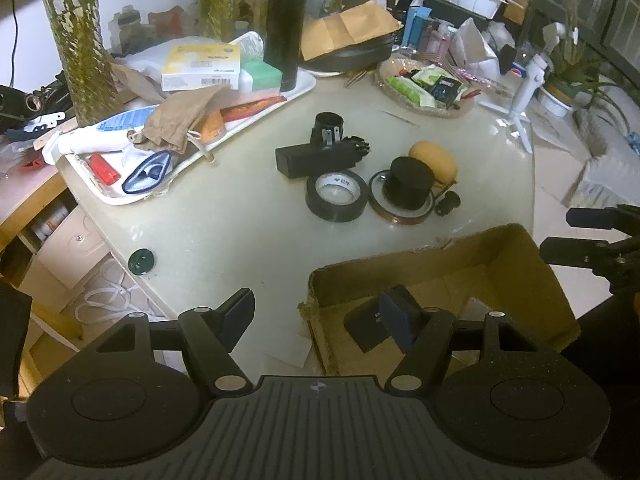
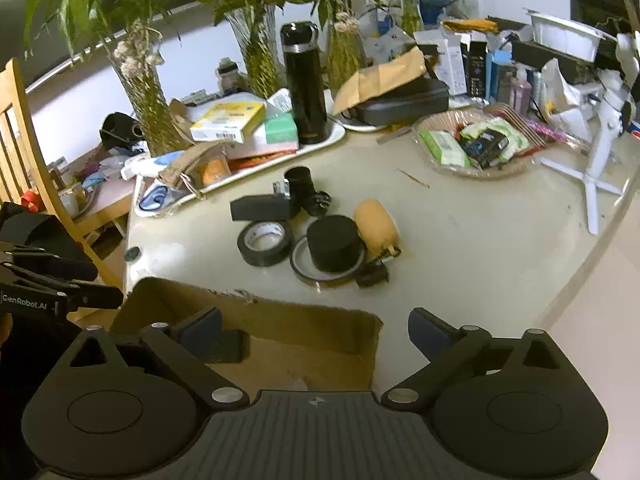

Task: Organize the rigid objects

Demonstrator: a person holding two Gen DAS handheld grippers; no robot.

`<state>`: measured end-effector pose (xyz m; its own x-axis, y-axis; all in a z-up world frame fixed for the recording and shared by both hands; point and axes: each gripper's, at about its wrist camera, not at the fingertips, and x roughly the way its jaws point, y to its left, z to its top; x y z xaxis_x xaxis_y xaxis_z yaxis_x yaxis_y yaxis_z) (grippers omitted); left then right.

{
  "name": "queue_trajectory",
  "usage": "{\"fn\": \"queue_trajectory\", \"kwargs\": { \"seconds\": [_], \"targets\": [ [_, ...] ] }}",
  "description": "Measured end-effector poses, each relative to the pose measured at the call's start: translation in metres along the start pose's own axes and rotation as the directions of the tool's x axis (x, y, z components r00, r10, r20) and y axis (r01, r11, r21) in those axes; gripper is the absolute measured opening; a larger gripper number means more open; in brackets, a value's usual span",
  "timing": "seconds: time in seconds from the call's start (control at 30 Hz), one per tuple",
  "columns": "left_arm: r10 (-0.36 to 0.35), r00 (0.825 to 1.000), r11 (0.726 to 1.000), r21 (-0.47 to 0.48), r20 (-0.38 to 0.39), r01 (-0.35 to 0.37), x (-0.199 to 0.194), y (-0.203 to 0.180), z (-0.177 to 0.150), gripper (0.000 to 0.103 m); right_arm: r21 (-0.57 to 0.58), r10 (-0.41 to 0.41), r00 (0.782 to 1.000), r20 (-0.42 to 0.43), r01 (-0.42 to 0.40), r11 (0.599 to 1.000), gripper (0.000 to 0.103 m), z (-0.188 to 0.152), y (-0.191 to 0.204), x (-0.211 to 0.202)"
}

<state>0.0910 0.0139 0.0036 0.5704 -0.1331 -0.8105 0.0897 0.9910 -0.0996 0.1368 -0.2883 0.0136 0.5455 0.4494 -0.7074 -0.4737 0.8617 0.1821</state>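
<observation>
Box (image 1: 516,264) of brown cardboard sits open at the near edge of the worktop (image 1: 224,216), and a small black block (image 1: 366,330) lies on its floor. The right gripper (image 2: 316,330) hangs over the box with its fingers (image 2: 430,334) spread wide and nothing between them; one finger is over the box near the block, the other over the worktop just past the box wall. The left gripper (image 1: 320,314) straddles the box's left wall, one finger (image 1: 240,308) over bare worktop, the other inside the box in front of the block. Its fingers are part open; whether the inner pad touches the block cannot be told.

Beyond the box a cluster waits mid-worktop: a black tape roll (image 1: 336,196), a brown tape ring (image 1: 402,204) with a black cylinder (image 1: 412,182) standing in it, a yellow pouch (image 1: 436,162) touching the cylinder behind, and a small black plug (image 1: 448,202) just beside the ring. Behind the roll lies a long black bar (image 1: 314,158), with a black charger (image 1: 328,128) at its far side. A dark green cap (image 1: 141,261) rests alone near the left edge.

Farther back stand a white tray (image 1: 304,88) of clutter, a black flask (image 1: 286,24) upright on it, and a basket (image 1: 428,106) of packets.
</observation>
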Motion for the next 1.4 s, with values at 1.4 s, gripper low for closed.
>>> {"fn": "queue_trajectory", "kwargs": {
  "seconds": [1.4],
  "targets": [
    [-0.08, 0.99, 0.995, 0.06, 0.116, 0.074, 0.025, -0.016, 0.043, 0.069, -0.001, -0.052, 0.999, 0.015, 0.052, 0.999, 0.103, 0.06, -0.041, 0.036]
  ]
}}
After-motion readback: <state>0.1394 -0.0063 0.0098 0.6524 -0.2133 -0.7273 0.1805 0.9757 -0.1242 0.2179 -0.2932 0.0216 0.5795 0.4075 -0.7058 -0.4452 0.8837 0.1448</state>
